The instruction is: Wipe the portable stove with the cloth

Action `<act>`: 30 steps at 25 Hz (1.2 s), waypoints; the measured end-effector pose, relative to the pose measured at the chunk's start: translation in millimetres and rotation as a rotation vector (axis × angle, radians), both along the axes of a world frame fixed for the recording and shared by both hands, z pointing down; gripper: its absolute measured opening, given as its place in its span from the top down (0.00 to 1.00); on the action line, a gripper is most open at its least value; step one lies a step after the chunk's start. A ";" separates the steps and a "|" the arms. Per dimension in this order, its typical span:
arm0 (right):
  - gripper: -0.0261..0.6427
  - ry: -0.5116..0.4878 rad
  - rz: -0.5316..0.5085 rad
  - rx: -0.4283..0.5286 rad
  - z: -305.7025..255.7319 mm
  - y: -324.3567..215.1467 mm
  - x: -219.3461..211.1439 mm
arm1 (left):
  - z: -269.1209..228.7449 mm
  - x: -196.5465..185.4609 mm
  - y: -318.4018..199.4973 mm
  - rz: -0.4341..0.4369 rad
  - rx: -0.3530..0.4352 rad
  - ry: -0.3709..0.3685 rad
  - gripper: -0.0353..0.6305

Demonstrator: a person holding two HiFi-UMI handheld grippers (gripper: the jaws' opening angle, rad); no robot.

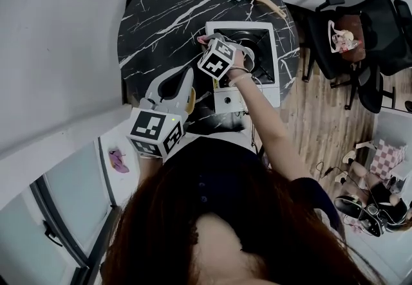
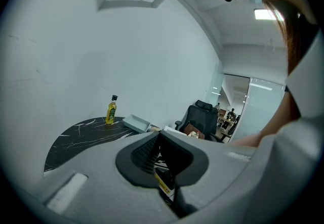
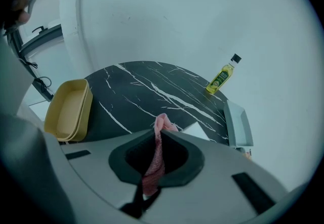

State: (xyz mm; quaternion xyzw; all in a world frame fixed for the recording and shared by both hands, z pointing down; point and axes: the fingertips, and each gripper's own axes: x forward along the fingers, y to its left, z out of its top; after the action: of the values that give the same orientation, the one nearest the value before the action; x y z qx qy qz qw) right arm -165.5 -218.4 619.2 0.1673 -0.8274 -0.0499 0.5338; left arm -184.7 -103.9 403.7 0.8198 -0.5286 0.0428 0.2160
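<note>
A person leans over a round black marble worktop (image 1: 154, 13). The white portable stove (image 1: 233, 98) sits on the worktop's right side. The right gripper (image 3: 161, 132) is clenched on a pink cloth (image 3: 154, 160) at the stove's left edge; whether the cloth touches the stove is unclear. The left gripper (image 2: 158, 134) is closed on nothing and hovers nearer the person. Wiping seems barely begun. Next, the cloth likely needs pressing down and sweeping across the stove top.
</note>
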 end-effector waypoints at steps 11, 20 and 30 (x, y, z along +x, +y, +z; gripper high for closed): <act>0.93 0.058 -0.062 0.106 -0.3 -23.5 -7.9 | 7.2 -5.7 -11.1 0.002 -0.022 0.007 0.93; 0.92 0.071 -0.083 0.141 1.3 -42.5 -15.3 | 13.6 -5.6 -16.4 0.009 -0.045 0.013 0.93; 0.92 0.049 -0.058 0.153 -2.0 -62.5 -21.9 | 19.0 -10.1 -22.8 0.007 -0.058 0.018 0.93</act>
State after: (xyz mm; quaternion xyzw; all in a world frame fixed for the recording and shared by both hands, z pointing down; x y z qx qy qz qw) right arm -187.4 -280.9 617.3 0.1822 -0.8125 -0.1328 0.5376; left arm -194.8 -126.8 422.7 0.8153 -0.5224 0.0516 0.2444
